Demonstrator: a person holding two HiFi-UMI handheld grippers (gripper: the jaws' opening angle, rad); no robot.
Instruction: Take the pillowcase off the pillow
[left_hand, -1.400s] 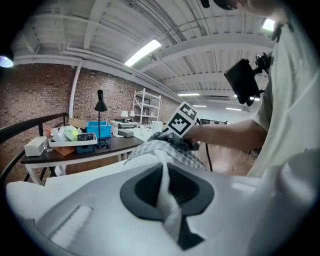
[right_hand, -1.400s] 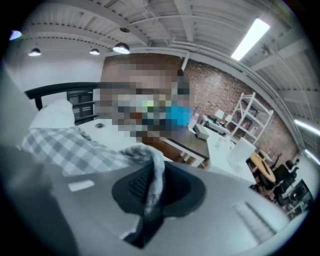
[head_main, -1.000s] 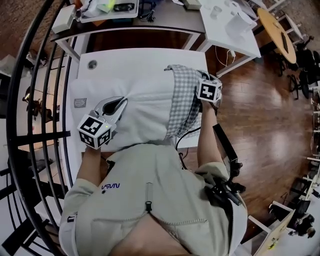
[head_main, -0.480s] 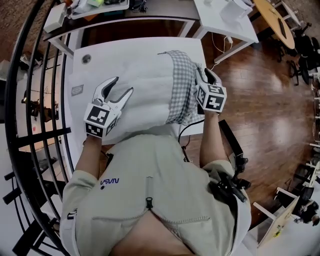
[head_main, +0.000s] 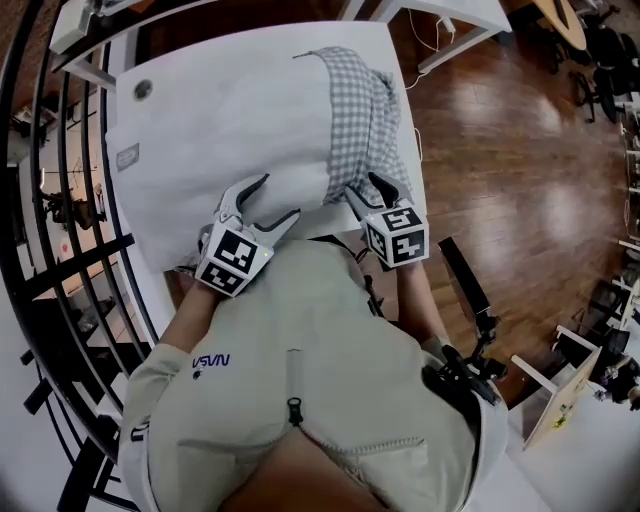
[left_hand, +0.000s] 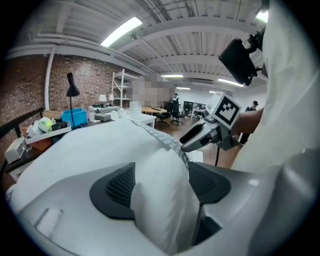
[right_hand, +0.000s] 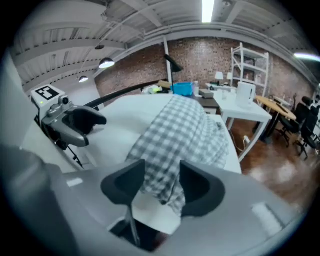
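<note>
White table (head_main: 230, 55): left gripper (head_main: 278, 196) angled down at near edge, jaws just opened wide astride pillow (head_main: 230, 140) corner; right gripper (head_main: 362, 186) likewise, jaws just opened, spread astride checked pillowcase (head_main: 362, 120)

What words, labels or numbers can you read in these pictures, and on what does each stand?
"NASA": on the person's shirt, upside down in the head view.
Small label near the pillow's left edge: too small to read.
</note>
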